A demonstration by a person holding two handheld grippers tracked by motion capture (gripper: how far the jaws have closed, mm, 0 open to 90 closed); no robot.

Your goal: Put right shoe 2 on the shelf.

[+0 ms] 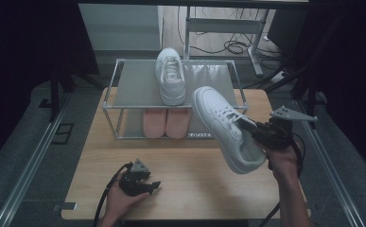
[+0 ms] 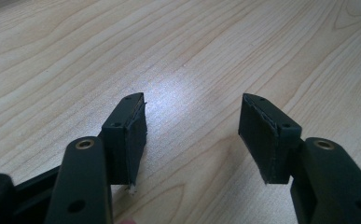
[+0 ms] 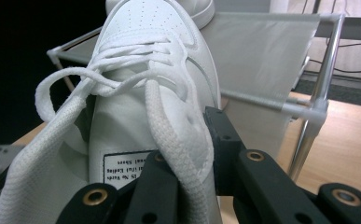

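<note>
A white shoe (image 1: 225,127) hangs in the air at the right of centre in the high view, toe pointing up and left toward the rack (image 1: 138,85), heel low and to the right, clear of the worktop (image 1: 180,184). The right hand-held gripper (image 1: 258,132) has it by the side wall of the collar: in the right gripper view one black jaw sits inside the shoe (image 3: 145,93) next to the printed tongue label and the other presses on the outside, so the jaws are clamped narrow on that wall, with a loose lace loop draped at the left of the frame. A second white shoe (image 1: 171,75) lies on the rack's grey top shelf, toe pointing away, just up and left of the lifted one. Below it, on the lower shelf, stands a pink pair (image 1: 165,122), heels toward the viewer. At the lower left of the high view the left hand-held gripper (image 1: 152,187) rests low over the bare wood, well apart from the shoe; the left gripper view shows its jaws spread wide over the worktop (image 2: 192,56) with nothing between them.
</note>
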